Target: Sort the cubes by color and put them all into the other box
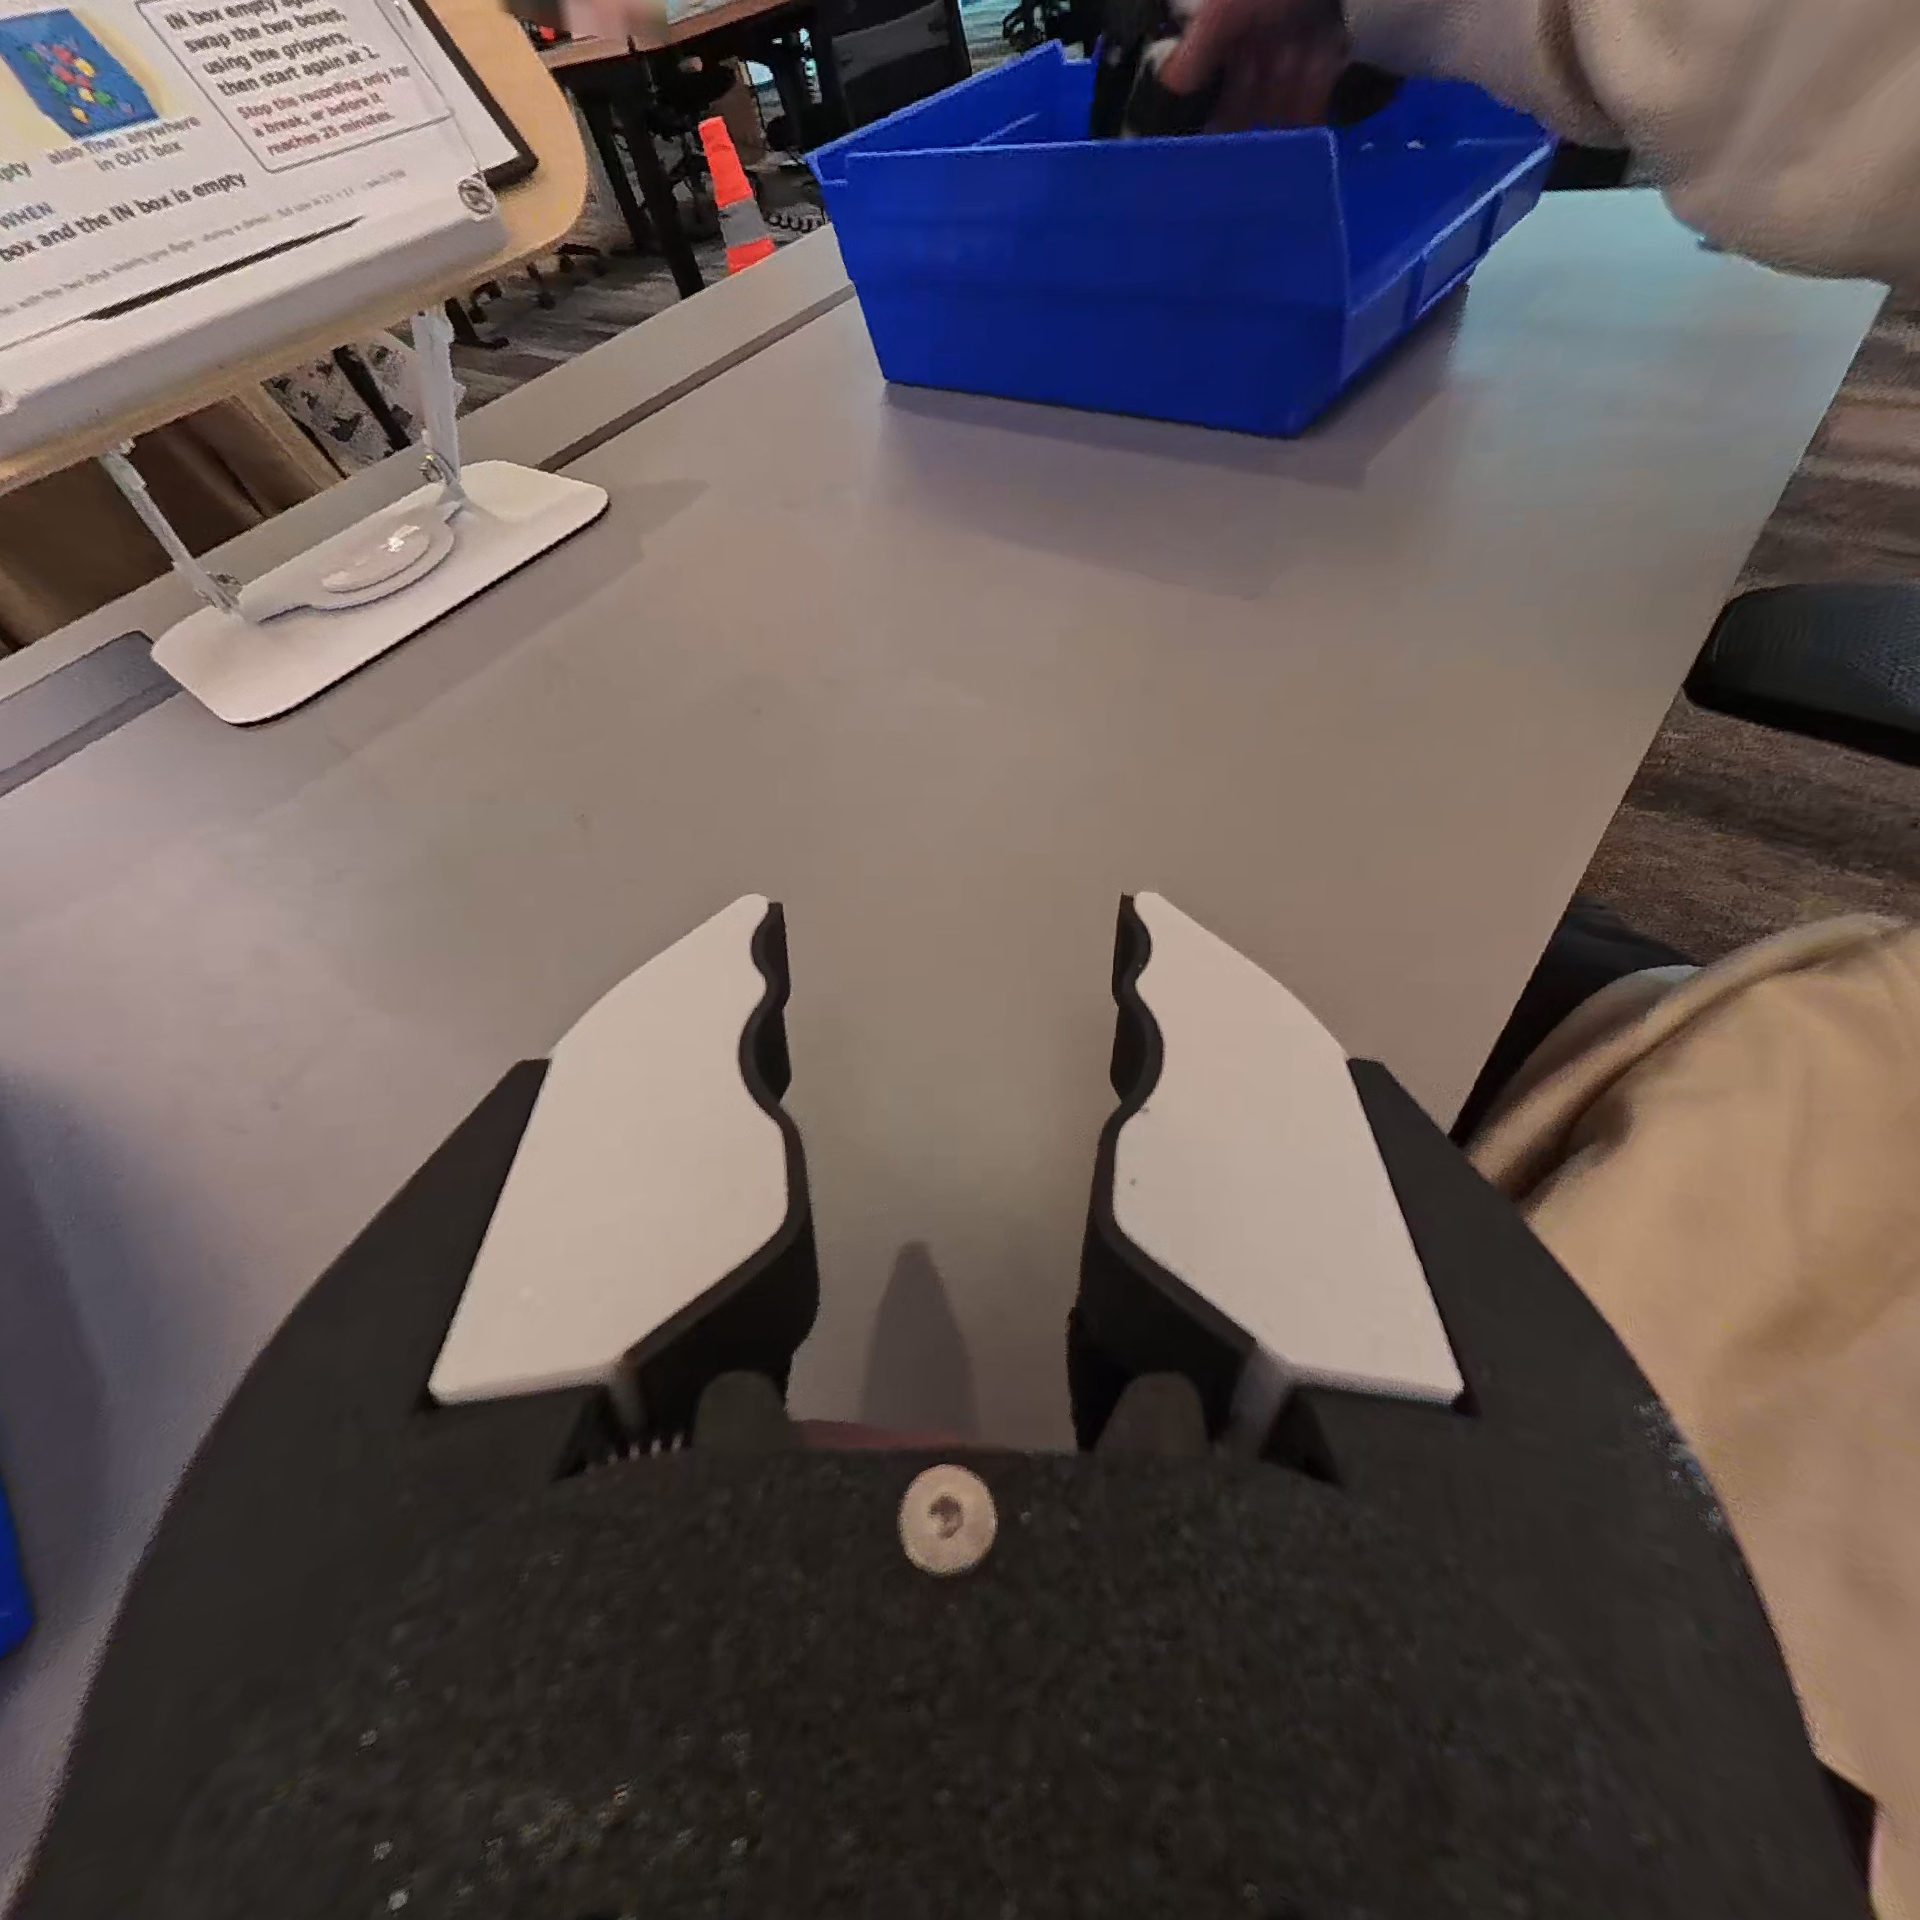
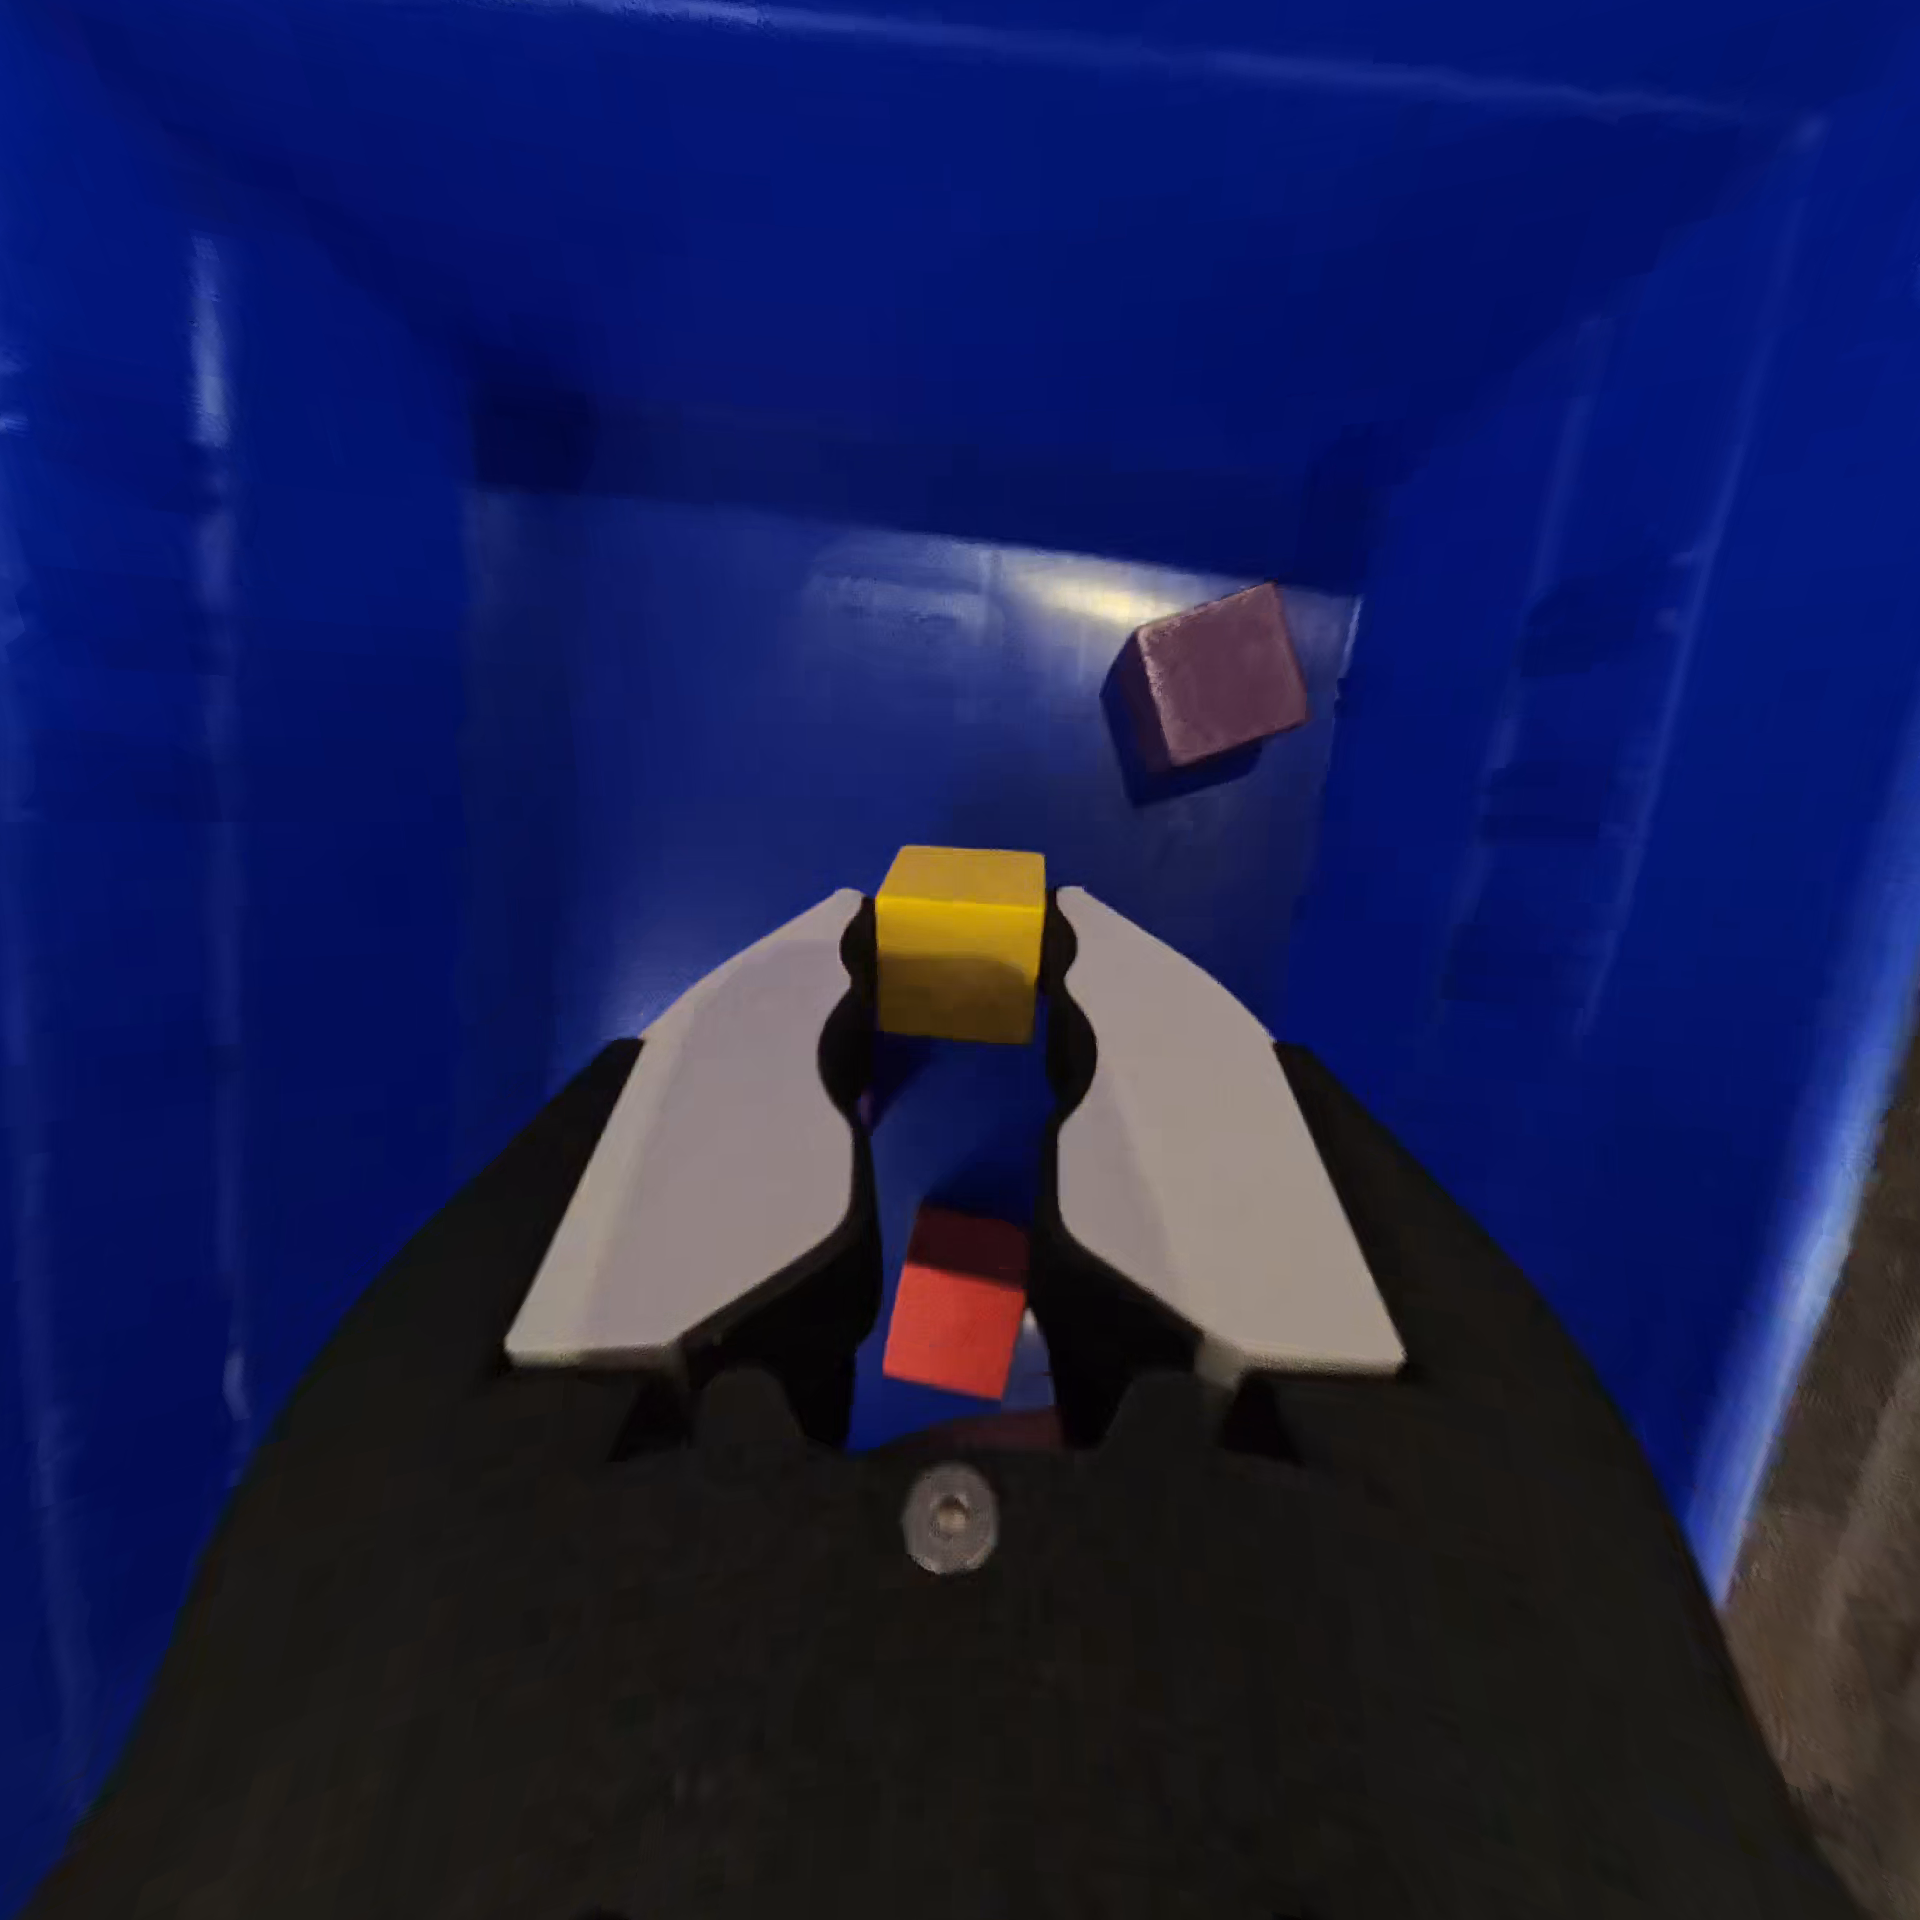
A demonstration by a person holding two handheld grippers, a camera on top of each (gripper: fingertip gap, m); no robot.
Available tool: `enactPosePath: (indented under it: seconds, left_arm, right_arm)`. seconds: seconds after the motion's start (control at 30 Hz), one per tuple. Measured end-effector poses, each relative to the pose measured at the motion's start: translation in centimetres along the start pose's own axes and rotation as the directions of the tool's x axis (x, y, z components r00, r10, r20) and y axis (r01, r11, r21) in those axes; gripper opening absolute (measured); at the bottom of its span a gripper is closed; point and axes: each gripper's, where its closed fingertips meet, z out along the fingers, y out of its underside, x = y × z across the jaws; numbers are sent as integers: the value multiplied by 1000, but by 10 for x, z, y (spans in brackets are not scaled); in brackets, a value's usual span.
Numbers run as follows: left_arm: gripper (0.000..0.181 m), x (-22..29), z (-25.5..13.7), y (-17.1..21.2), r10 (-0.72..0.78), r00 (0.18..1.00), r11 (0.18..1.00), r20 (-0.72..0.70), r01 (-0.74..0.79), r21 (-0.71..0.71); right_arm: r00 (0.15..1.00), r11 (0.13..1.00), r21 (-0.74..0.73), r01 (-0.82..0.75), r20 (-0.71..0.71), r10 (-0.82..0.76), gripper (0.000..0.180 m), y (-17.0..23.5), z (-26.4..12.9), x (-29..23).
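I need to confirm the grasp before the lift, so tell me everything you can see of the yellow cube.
The yellow cube is a small, matte, solid-coloured block with crisp edges and no visible markings. It sits squarely between the tips of the right gripper, whose fingers press on its left and right faces. Its top and near faces show. It is inside the blue box, above the floor; whether it touches the floor cannot be told.
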Motion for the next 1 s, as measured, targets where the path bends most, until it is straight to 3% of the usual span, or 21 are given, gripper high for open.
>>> enactPosePath:
  seconds: [0.2, 0.3, 0.37, 0.43, 0.53, 0.6, 0.7, 0.77, 0.9, 1.0]
  left_arm:
    - [60, 3, 0, 4, 33, 999, 999, 4, -33, -16]
    - [60, 2, -1, 5, 28, 1000, 999, 7, -28, -19]
    - [60, -1, -3, 3, 10, 1000, 1000, 10, -10, -8]
    - [60, -6, -5, 0, -15, 1000, 1000, 20, 14, 6]
    - [60, -15, -8, -3, -51, 998, 998, 37, 50, 22]
    - [60, -22, -7, -2, -78, 995, 997, 54, 77, 17]
    - [60, -31, -6, 3, -125, 989, 992, 75, 125, 0]
    - [59, -32, -4, 6, -169, 984, 985, 59, 170, -14]
    - [60, -44, -4, 9, -219, 972, 975, 79, 222, -23]
    - [60, -50, -3, 16, -247, 963, 967, 109, 253, -43]
  right_arm:
    - [1000, 993, -118, 15, -3, -16, 30, -1, 31, -15]
    - [999, 997, -74, 25, -18, -27, 52, -6, 18, -14]
    - [999, 996, 81, 36, -9, -35, 52, -19, -19, -18]
    - [996, 938, 341, 61, 47, -82, 50, -28, -79, -41]
    - [940, 679, 734, -17, 244, -240, 42, -3, -182, -120]
    - [829, 555, 821, -134, 400, -392, 36, 48, -217, -188]
    - [720, 557, 810, -182, 496, -485, 38, 121, -194, -264]
    - [711, 579, 797, -171, 506, -488, 41, 150, -167, -292]
    - [766, 541, 839, 50, 316, -560, 40, 164, -142, -313]
    - [748, 552, 828, 99, 304, -590, 40, 173, -133, -323]
